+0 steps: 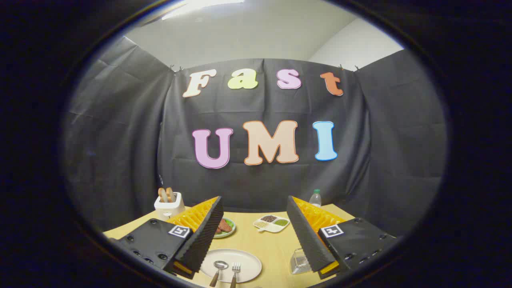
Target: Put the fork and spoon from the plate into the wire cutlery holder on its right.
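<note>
Two utensils, spoon [219,269] and fork [235,271], handles cut off, on plate [248,262], hand-held gripper [255,216] wide open, empty

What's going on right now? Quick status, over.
Gripper jaws open, holding nothing. Spoon and fork on plate. Wire holder beside plate. Nothing blocking.

Fork [235,271] and spoon [219,269] side by side on white plate [248,260], wire holder [300,262] right.
</note>
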